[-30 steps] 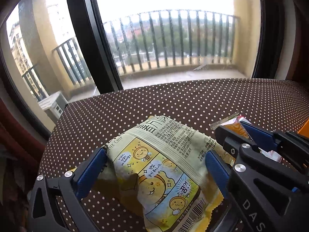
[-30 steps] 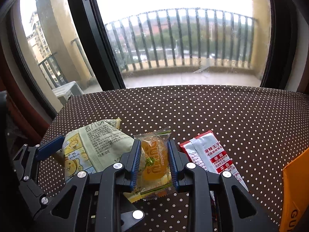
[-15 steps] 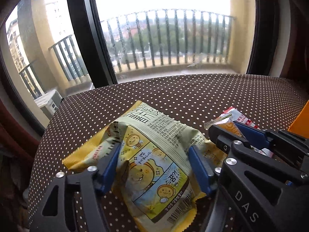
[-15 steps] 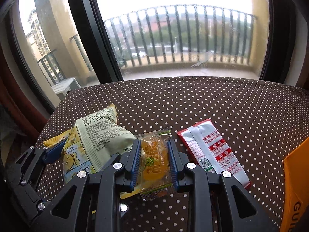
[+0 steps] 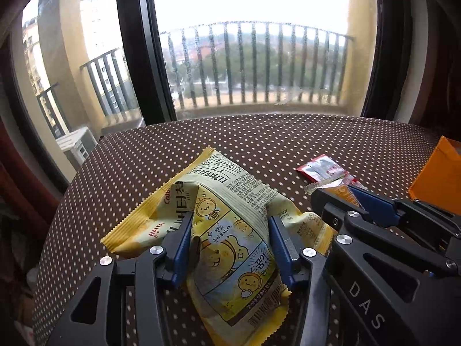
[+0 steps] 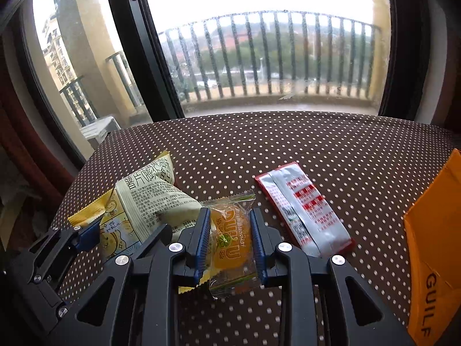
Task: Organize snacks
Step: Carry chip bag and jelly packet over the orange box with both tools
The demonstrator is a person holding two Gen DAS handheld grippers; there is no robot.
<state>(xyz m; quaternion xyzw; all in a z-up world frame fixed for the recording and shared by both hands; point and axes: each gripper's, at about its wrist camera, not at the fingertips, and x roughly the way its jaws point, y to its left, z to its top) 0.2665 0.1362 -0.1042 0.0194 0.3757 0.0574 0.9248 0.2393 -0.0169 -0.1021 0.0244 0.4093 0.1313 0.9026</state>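
Note:
A yellow chip bag (image 5: 230, 230) with cartoon bees lies on the polka-dot table; my left gripper (image 5: 230, 242) is shut on it, creasing its middle. The bag also shows in the right wrist view (image 6: 147, 201). My right gripper (image 6: 230, 239) is shut on a small orange jelly packet (image 6: 232, 245), right beside the bag. In the left wrist view the right gripper (image 5: 374, 201) shows with that packet's clear end (image 5: 325, 183) sticking out. A red and silver sachet (image 6: 302, 210) lies flat to the right of the packet, also seen in the left wrist view (image 5: 322, 168).
An orange box (image 6: 438, 245) stands at the table's right edge, also in the left wrist view (image 5: 438, 178). The brown dotted tablecloth (image 6: 259, 144) runs back to a window with a black frame (image 6: 138, 43). The table's left edge drops off.
My left gripper has closed onto the chip bag, pinching it narrower, and the bag has lifted and folded. The right gripper stays shut on the jelly packet, drawn slightly back.

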